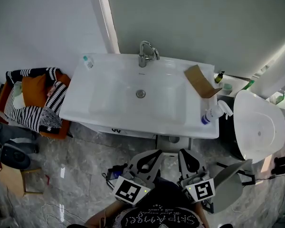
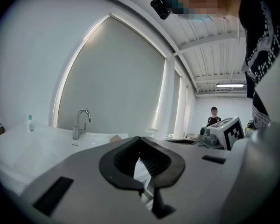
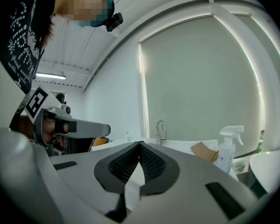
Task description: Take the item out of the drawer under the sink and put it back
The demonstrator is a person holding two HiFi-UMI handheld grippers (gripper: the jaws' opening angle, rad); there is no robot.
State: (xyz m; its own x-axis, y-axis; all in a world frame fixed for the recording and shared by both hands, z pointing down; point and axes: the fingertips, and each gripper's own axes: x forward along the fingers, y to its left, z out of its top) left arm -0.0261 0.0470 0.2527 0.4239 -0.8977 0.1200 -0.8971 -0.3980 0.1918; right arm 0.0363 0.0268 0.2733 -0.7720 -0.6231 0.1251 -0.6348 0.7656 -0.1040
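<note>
Left of the sink [image 1: 109, 103], striped clothing [image 1: 23, 113] lay on an orange seat [image 1: 34, 88]. A small bottle [image 1: 88, 61] stood on the sink's far-left corner. The faucet [image 1: 146, 54] rose at its back centre. A cardboard piece [image 1: 201, 81] lay on its right rim, and a spray bottle [image 1: 213, 114] stood on its near-right corner. In front of the sink, the left tool [image 1: 153, 154] and the right tool [image 1: 186, 152] were both clenched – nothing between the jaws. The item was in neither tool and showed in no view; the drawer under the sink could not be made out.
</note>
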